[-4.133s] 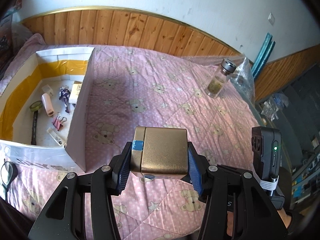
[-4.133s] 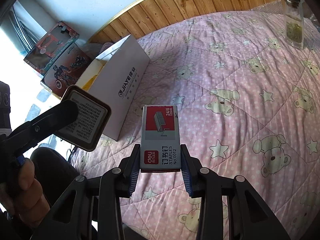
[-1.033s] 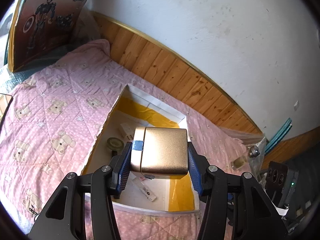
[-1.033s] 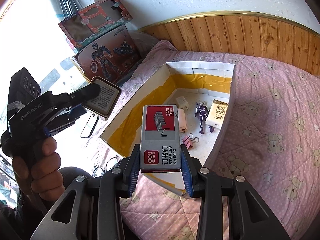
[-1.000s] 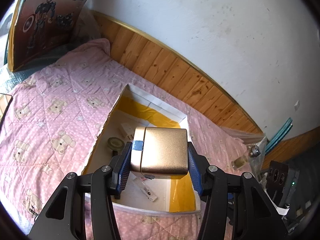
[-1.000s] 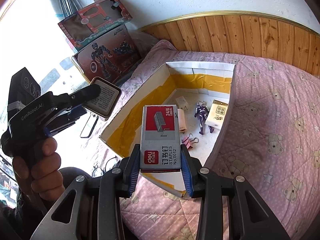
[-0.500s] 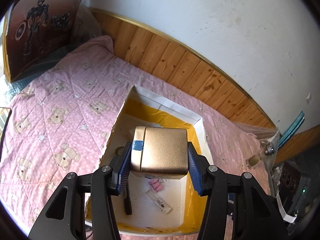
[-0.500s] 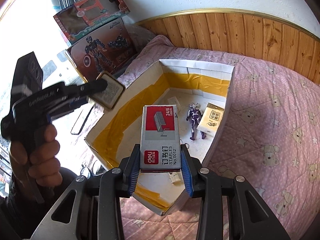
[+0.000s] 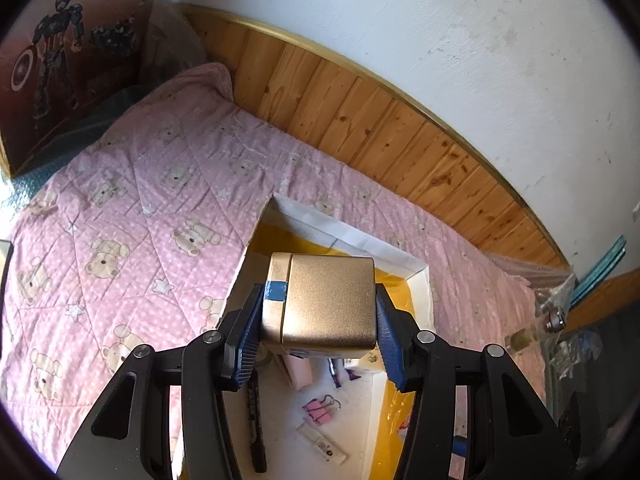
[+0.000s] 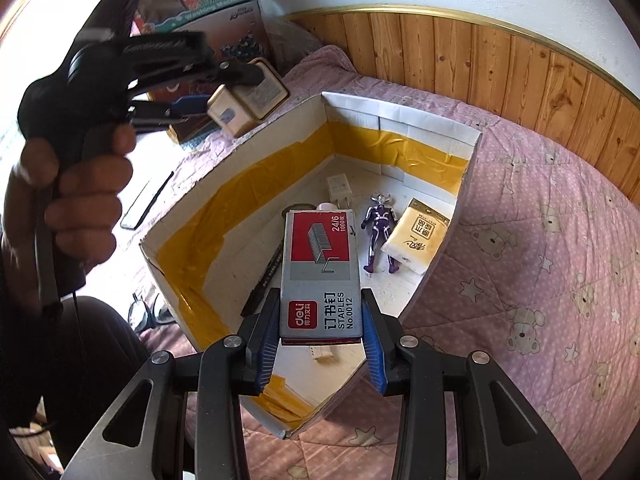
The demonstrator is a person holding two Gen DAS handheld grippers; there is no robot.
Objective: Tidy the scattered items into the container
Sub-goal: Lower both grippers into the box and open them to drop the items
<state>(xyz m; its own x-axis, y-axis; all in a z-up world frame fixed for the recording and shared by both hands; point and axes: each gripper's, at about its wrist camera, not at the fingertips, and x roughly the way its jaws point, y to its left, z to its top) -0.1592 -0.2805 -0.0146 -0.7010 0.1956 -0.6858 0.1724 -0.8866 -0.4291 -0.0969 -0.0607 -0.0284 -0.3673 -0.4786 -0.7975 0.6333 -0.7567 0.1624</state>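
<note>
My left gripper (image 9: 319,336) is shut on a gold tin box (image 9: 326,306) and holds it above the open white cardboard box (image 9: 352,236) lined with yellow tape. My right gripper (image 10: 320,340) is shut on a red and grey staples box (image 10: 320,268) over the same cardboard box (image 10: 400,116). In the right wrist view the left gripper (image 10: 236,92) with the gold tin (image 10: 246,100) hovers over the box's far left wall. Inside lie a purple figure (image 10: 380,232), a yellow tissue pack (image 10: 418,236), a white charger (image 10: 339,190), a black pen (image 9: 256,420) and a pink binder clip (image 9: 318,406).
The box sits on a pink bear-print quilt (image 10: 540,280) against a wooden wall panel (image 9: 360,120). Toy cartons (image 9: 60,60) stand at the far left. A glass bottle (image 9: 536,332) lies at the quilt's right edge. Glasses (image 10: 148,312) lie beside the box.
Both grippers have moved closer over the cardboard box, each still holding its item. The left gripper has swung in above the box's left wall.
</note>
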